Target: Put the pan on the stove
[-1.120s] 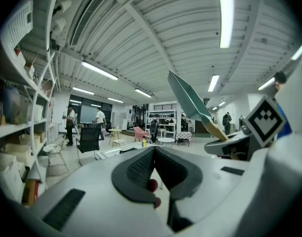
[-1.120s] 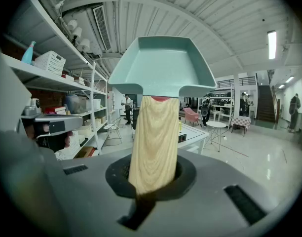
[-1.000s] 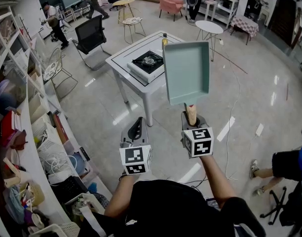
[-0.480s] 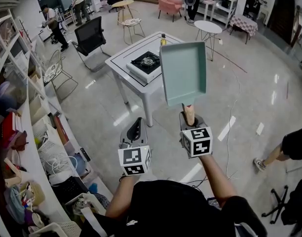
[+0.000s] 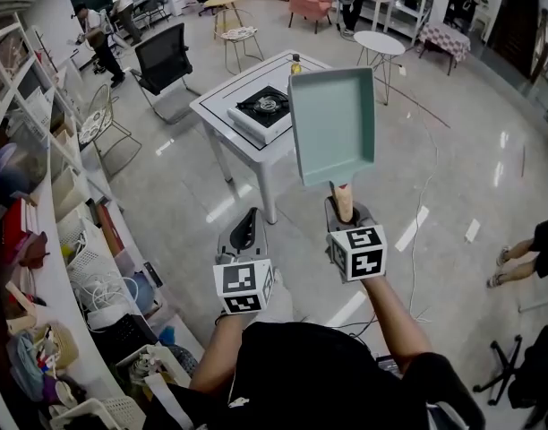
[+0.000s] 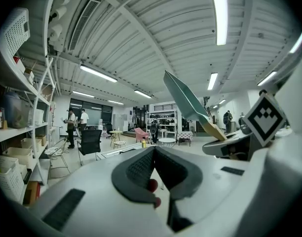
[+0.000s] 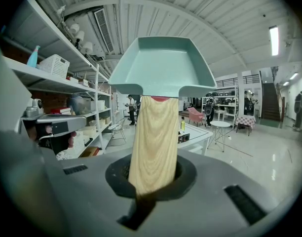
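A pale green rectangular pan (image 5: 333, 124) with a wooden handle (image 5: 344, 202) is held up in the air, its inside facing me. My right gripper (image 5: 344, 211) is shut on the handle (image 7: 153, 142), and the pan (image 7: 161, 65) fills the top of the right gripper view. The black gas stove (image 5: 263, 107) sits on a white table (image 5: 222, 107) a few steps ahead, to the left of the pan. My left gripper (image 5: 246, 233) hangs beside the right one, shut and empty, with the pan (image 6: 185, 98) to its right in the left gripper view.
Shelves (image 5: 41, 240) full of baskets and boxes run along the left. A yellow bottle (image 5: 295, 64) stands at the table's far edge. Beyond are a black office chair (image 5: 164, 59) and a round white table (image 5: 380, 47). Someone's legs (image 5: 525, 258) show at the right edge.
The pan stays gripped and has shifted slightly left in view. The person at the right edge has walked further right, and the people at the back left have moved.
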{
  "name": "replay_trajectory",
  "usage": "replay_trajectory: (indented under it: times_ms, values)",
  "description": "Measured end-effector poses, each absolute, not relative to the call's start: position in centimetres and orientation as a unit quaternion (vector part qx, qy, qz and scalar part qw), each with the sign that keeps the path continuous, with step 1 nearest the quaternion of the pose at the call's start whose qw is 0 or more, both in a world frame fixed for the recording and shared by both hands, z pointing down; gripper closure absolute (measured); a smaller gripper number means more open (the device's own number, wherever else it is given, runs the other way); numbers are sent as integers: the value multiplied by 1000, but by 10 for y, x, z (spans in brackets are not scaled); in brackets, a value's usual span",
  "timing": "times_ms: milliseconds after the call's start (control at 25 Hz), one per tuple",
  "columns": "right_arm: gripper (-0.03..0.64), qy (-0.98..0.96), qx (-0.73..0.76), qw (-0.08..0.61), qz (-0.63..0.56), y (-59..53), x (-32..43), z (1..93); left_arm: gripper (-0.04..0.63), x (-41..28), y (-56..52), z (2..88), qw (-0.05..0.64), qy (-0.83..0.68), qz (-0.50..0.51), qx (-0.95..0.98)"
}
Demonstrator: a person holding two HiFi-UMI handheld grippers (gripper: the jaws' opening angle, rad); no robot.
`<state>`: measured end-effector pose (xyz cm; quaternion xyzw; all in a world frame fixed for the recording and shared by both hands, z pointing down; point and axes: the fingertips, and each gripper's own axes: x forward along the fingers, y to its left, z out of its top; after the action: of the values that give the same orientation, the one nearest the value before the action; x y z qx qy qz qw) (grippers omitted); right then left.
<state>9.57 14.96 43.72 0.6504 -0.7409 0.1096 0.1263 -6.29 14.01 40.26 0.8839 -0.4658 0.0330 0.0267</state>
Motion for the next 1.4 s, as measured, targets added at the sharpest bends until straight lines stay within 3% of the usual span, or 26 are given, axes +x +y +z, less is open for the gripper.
replay_trajectory:
  times_ms: [520,1400]
  values:
    - [609,-739,648,142,120,95,114,447,584,-38,85,410,39,-453,41,890]
    - [609,-743,633,160,144,-91,137,450,584,-3,-106,409,63,-447,55,890]
